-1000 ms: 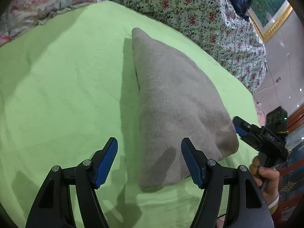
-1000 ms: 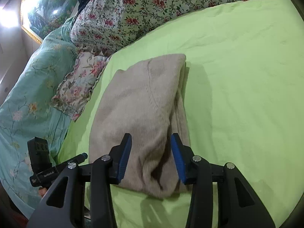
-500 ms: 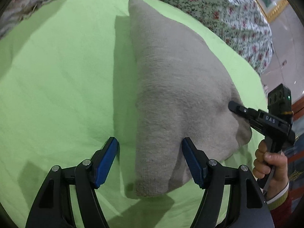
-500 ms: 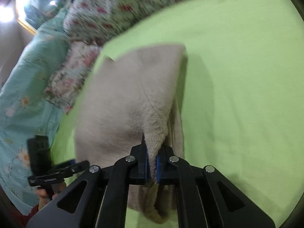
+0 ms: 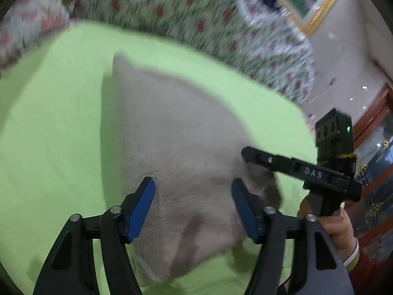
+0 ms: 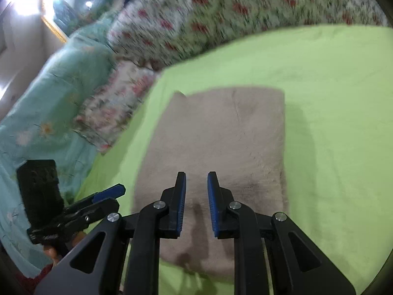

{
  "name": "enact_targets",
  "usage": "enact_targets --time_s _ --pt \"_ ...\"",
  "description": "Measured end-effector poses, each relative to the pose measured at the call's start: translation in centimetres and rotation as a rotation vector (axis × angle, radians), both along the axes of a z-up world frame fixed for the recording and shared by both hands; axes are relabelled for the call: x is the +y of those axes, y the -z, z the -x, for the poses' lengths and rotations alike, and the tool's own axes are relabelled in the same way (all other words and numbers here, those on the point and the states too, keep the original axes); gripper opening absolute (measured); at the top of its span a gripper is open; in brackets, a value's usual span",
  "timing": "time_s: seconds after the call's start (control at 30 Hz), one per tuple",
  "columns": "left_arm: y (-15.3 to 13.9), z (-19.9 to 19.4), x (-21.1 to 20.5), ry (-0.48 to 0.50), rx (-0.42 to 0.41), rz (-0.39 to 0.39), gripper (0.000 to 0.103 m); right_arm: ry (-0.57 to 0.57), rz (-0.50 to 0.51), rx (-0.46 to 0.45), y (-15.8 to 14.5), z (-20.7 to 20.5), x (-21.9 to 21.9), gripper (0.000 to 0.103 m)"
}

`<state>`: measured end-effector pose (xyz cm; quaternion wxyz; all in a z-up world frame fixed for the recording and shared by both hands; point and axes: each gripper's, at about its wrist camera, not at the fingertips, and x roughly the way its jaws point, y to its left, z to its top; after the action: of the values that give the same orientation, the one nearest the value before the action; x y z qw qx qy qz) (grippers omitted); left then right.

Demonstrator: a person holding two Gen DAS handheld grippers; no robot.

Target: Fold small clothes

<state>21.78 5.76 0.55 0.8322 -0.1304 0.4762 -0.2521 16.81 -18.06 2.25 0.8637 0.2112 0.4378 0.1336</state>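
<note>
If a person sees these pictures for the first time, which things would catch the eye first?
First, the folded beige knit garment lying in the middle of the bright lime-green sheet. Next, the blue-padded fingers of the right gripper, parted just above its near edge. Behind, a floral quilt fills the top.
</note>
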Motion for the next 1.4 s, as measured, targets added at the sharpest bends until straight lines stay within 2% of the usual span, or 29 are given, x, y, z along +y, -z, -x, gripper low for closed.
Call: enact_targets --time_s 0.07,0.13,0.2,0.27,0.47,0.7,0.87,0.93,1.03,1.17,1.3,1.4 --pt "1.6 -0.7 0.0 -0.012 0.024 -0.014 0.054 0.043 0.022 0.043 2.3 -1.2 -1.1 0.008" --pt "1.8 -1.0 0.2 -0.012 0.026 0.003 0.054 0.065 -0.013 0.044 3.6 -1.8 -2.4 0.000" --pt "1.7 -1.1 -0.3 -0.006 0.020 -0.028 0.054 0.075 -0.029 0.047 3.8 -2.0 -2.9 0.000" --pt "1.6 -0.8 -0.9 0.013 -0.010 -0.069 0.056 0.071 0.005 0.040 3.5 -2.0 -2.4 0.000" --pt "1.3 1.6 -0.2 0.013 -0.006 -0.043 0.057 0.069 0.020 0.023 2.5 -0.1 -2.6 0.001" --pt "1.0 5.9 0.9 0.029 -0.021 -0.061 0.057 0.020 0.150 -0.019 0.4 5.4 -1.5 0.004" --pt "2.6 7.3 1.4 0.039 0.009 -0.078 0.057 0.010 0.263 0.026 2.3 7.4 -1.3 0.004" --pt "3.2 7.5 1.4 0.040 0.016 -0.079 0.057 0.020 0.238 0.055 3.6 7.5 -2.0 0.004" --pt "3.1 7.6 1.2 0.044 0.010 -0.097 0.057 0.038 0.198 0.057 3.7 7.6 -2.7 0.004" --pt "2.4 7.5 1.2 0.049 0.008 -0.101 0.057 0.038 0.193 0.034 2.1 7.5 -2.6 0.004" --pt "1.3 7.2 1.9 0.041 0.014 -0.064 0.057 0.063 0.159 -0.015 0.3 7.2 -3.2 0.005" --pt "1.1 7.1 1.8 0.057 0.009 -0.061 0.057 0.055 0.146 -0.041 -0.9 5.4 -3.2 0.005"
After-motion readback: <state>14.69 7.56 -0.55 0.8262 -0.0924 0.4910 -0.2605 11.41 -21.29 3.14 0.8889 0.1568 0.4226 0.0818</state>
